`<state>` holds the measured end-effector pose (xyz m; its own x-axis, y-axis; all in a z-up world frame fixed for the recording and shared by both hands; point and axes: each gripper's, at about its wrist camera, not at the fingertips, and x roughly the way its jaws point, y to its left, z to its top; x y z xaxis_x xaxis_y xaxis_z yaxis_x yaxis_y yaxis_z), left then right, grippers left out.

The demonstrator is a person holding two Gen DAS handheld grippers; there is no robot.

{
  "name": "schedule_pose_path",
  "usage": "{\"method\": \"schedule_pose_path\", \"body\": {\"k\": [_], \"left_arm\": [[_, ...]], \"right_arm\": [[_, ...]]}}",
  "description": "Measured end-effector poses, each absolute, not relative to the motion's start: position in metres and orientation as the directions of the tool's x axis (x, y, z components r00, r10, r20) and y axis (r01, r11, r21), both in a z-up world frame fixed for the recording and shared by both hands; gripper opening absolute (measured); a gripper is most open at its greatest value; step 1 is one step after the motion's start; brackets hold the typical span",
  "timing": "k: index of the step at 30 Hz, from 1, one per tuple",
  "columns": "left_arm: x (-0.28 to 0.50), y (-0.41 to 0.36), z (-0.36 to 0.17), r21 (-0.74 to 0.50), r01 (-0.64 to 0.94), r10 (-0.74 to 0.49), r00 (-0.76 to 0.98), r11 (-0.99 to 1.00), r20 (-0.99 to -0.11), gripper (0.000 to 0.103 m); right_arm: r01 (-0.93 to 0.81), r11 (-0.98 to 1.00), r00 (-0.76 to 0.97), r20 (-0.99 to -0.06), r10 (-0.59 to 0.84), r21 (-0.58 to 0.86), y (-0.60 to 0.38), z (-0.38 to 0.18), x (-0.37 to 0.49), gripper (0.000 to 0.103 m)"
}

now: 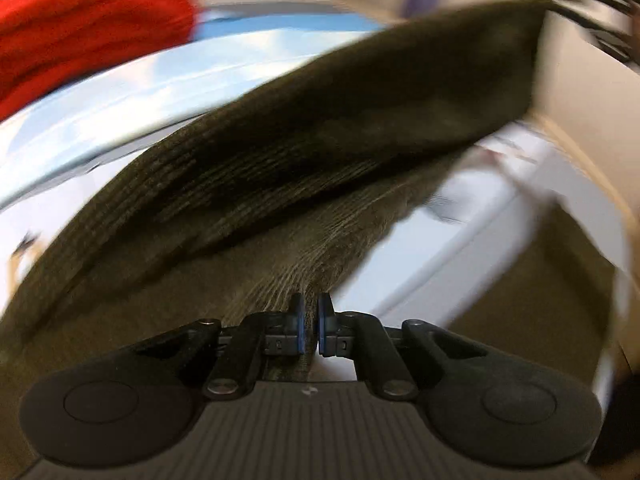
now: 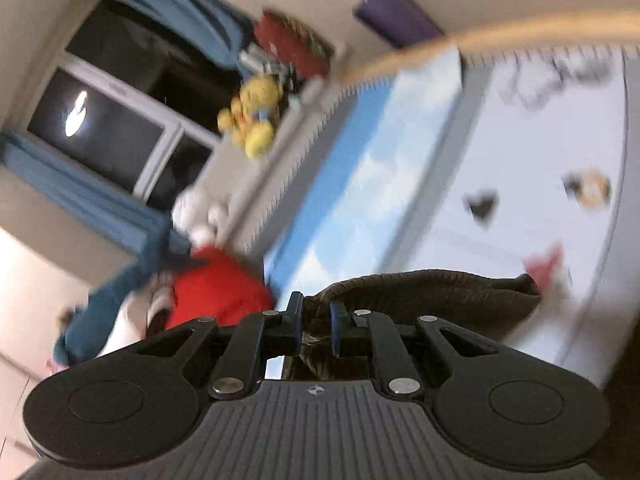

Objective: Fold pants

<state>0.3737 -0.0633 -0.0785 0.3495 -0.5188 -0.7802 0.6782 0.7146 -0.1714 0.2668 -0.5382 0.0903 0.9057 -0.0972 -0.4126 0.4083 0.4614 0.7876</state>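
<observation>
Left tool (image 1: pixel 311 326) clenched on brown pants (image 1: pixel 320 140), long axis stretching ahead and rightward; right tool (image 2: pixel 316 322) gripping the bunched far end.

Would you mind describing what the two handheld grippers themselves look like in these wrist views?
Both look identical. The left gripper and the right gripper are matte black, each with two slim fingers faced with blue pads, black linkage arms joined by silver rivets, rounded side lobes bearing circular recesses, and a grey ribbed base plate with a small crosshair mark. No cables, sleeves or hands are visible.
</observation>
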Motion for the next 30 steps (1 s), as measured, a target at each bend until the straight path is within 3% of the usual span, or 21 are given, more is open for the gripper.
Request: {"method": "schedule_pose_path", "body": {"k": [4, 5, 7, 8, 12, 14, 19, 22, 24, 27, 29, 30], "left_arm": [[0.354, -0.067, -0.089, -0.229, 0.767, -0.589, 0.229, 0.599, -0.775, 0.01], [0.346, -0.074, -0.093, -0.217, 0.795, -0.586, 0.203, 0.566, -0.785, 0.016], [0.337, -0.078, -0.095, -0.251, 0.825, -0.603, 0.131, 0.506, -0.787, 0.042], [0.336, -0.076, -0.093, -0.272, 0.83, -0.621, 0.11, 0.487, -0.776, 0.045], [0.357, -0.045, -0.084, -0.294, 0.76, -0.623, 0.181, 0.58, -0.761, 0.046], [0.367, -0.026, -0.08, -0.288, 0.706, -0.598, 0.236, 0.647, -0.766, 0.046], [0.388, 0.029, -0.081, -0.17, 0.526, -0.412, 0.386, 0.834, -0.825, 0.049], [0.408, 0.081, -0.086, -0.082, 0.319, -0.227, 0.447, 0.944, -0.865, 0.058], [0.419, 0.125, -0.085, -0.034, 0.142, -0.096, 0.459, 0.989, -0.883, 0.062], [0.432, 0.185, -0.084, 0.037, -0.121, 0.086, 0.427, 0.992, -0.9, 0.07], [0.434, 0.221, -0.087, 0.097, -0.258, 0.195, 0.387, 0.961, -0.901, 0.075], [0.437, 0.233, -0.089, 0.12, -0.297, 0.229, 0.366, 0.947, -0.902, 0.08]], "right_arm": [[0.493, 0.476, 0.87, -0.428, -0.245, 0.729, -0.575, 0.102, 0.306, 0.013], [0.524, 0.464, 0.852, -0.446, -0.274, 0.714, -0.586, 0.09, 0.318, 0.013], [0.618, 0.459, 0.785, -0.528, -0.322, 0.638, -0.606, 0.059, 0.331, 0.015], [0.679, 0.434, 0.732, -0.588, -0.345, 0.592, -0.609, 0.043, 0.33, 0.018], [0.723, 0.428, 0.682, -0.659, -0.318, 0.542, -0.597, -0.018, 0.294, 0.037], [0.751, 0.468, 0.632, -0.711, -0.309, 0.465, -0.587, -0.048, 0.272, 0.04], [0.86, 0.342, 0.466, -0.856, -0.226, 0.378, -0.588, -0.122, 0.247, 0.042], [0.876, 0.331, 0.432, -0.877, -0.211, 0.351, -0.581, -0.131, 0.243, 0.051], [0.878, 0.345, 0.413, -0.888, -0.201, 0.331, -0.578, -0.135, 0.246, 0.051], [0.881, 0.372, 0.39, -0.895, -0.218, 0.294, -0.571, -0.134, 0.253, 0.051], [0.879, 0.408, 0.369, -0.894, -0.254, 0.247, -0.569, -0.135, 0.261, 0.036], [0.879, 0.423, 0.355, -0.893, -0.278, 0.218, -0.568, -0.135, 0.263, 0.015]]}}
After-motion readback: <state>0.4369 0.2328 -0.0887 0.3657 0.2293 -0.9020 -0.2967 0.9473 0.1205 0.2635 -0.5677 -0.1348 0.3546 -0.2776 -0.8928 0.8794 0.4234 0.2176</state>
